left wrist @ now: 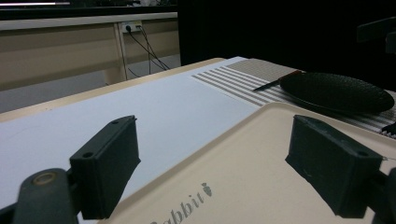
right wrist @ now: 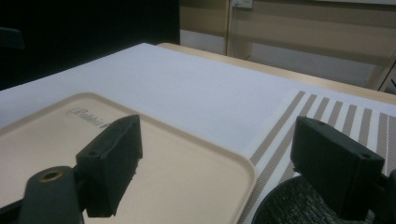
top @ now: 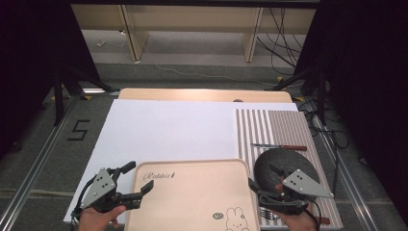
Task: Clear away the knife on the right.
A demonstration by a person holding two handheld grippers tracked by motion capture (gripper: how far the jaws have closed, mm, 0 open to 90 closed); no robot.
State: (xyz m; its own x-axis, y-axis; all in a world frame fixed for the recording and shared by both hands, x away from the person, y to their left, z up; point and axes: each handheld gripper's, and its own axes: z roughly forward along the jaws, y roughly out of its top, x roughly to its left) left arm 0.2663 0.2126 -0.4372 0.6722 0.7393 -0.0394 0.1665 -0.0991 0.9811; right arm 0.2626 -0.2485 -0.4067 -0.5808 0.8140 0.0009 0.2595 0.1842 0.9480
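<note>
Nearest the camera, the beige tray (top: 192,197) with the rabbit print lies at the near edge of the table, partly on the white sheet (top: 163,130), its right edge touching or just overlapping the striped mat (top: 274,130). The left gripper (top: 137,180) stands at the tray's near-left corner with its jaws spread wide; in the left gripper view the tray's rim (left wrist: 219,154) runs between them, one jaw over the white sheet, the other above the tray's floor, neither pressing on it. The right gripper (top: 264,180) waits at the tray's right edge, jaws likewise apart, straddling the tray's far-right corner (right wrist: 243,170) and the dark round plate (top: 284,166) beside it. A small knife (top: 279,147) lies on the mat just beyond the plate. As I judge it, the work has barely begun: both grippers are lined up on the tray, but clamping and lifting remain.
</note>
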